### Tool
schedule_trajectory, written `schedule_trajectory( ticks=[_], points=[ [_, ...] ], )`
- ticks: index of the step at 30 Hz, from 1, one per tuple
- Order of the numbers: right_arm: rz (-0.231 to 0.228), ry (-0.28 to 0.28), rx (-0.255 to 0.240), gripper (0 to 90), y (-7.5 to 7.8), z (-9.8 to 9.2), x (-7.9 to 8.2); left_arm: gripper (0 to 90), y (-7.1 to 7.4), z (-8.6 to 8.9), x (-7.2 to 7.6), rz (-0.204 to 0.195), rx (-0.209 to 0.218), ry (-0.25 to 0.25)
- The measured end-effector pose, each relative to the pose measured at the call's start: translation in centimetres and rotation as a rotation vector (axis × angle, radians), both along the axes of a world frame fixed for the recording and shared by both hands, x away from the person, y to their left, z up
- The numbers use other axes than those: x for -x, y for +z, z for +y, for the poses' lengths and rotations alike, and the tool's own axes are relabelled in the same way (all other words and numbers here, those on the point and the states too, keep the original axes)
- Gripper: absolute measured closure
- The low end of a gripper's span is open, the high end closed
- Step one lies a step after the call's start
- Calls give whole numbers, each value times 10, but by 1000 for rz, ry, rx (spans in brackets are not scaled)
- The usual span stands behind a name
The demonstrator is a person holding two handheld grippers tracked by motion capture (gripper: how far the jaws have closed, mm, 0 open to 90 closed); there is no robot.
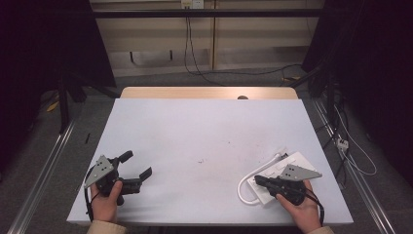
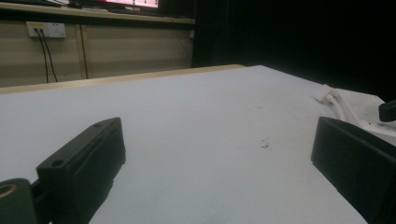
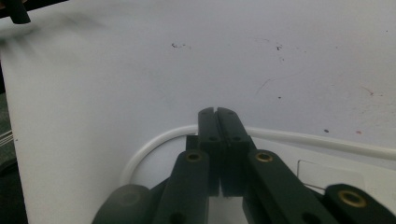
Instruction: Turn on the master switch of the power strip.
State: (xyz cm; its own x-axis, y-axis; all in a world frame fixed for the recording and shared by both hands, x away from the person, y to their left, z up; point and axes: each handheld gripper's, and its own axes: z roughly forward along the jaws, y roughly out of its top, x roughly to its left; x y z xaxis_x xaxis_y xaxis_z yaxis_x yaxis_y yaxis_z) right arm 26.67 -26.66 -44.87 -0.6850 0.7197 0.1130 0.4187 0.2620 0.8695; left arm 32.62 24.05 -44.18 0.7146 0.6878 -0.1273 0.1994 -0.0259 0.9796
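High view: a white power strip [image 1: 272, 183] lies flat on the table [image 1: 204, 141] near its front right corner. Its white cord [image 1: 248, 183] loops off the strip's left end and runs back along the strip's far side. The right gripper [image 1: 260, 180] rests over the strip, held by the right hand [image 1: 299, 207] just in front of it, and points left across the strip. The left gripper [image 1: 136, 165] sits well apart from the strip, near the table's front left corner, held by the left hand [image 1: 104, 200].

Right gripper view: the jaws are clenched, pads pressed flat together with nothing between them. Their tips lie over the cord [image 3: 154, 142] where it curves away from the strip [image 3: 327, 175].

Left gripper view: the jaws stand wide apart, released, with bare table [image 2: 196, 130] between them. The strip [image 2: 359, 105] shows far off to the right, with its cord [image 2: 336, 105] on top
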Motion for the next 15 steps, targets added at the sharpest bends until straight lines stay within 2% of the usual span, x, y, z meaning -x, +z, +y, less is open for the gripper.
schedule_trajectory(
  ticks=[1,2,4,15],
  points=[
    [1,-10,0,786,0,0,0,26,0,0,0,1,-1,0],
    [3,-17,1,764,0,0,0,26,0,0,0,0,-1,0],
    [4,-19,-3,761,1,1,0,26,0,0,0,0,0,0],
    [7,-28,-6,575,2,4,-2,26,0,2,1,3,0,2]
  ],
)
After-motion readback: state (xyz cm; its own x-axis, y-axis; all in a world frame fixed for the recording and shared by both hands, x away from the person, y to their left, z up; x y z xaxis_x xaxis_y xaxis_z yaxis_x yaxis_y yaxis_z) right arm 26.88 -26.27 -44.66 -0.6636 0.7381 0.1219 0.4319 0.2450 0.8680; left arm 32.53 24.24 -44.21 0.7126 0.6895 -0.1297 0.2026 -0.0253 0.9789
